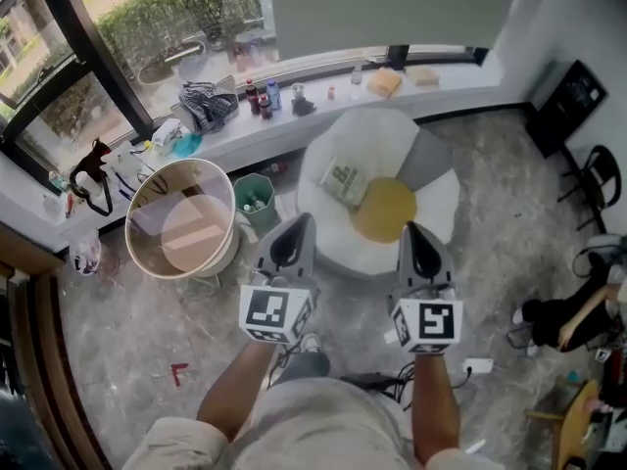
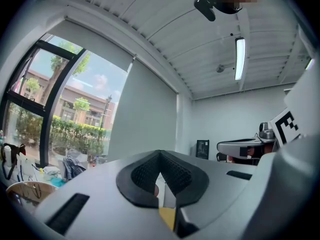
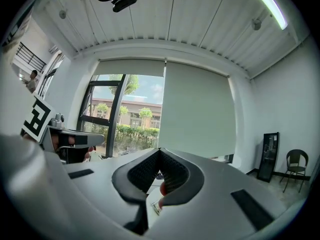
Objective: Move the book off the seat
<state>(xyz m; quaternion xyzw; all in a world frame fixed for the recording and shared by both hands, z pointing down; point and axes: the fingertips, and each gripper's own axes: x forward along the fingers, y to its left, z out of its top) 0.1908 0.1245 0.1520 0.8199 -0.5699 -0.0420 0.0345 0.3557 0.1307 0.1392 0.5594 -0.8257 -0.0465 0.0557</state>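
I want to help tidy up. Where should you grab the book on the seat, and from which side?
Probably take the book by its near left edge, coming in from the side of the left gripper. It lies flat on the white seat, so the shut jaws must open and pinch a thin edge. The yellow cushion crowds its right side, while the left edge looks free.

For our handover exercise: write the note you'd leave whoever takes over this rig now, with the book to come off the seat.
Left claw: shut, empty.
Right claw: shut, empty; both short of the seat.
Book lies on the seat beside a yellow cushion.
Done: nothing, book untouched.
Left: reach in, open a claw, grip the book, lift it off.
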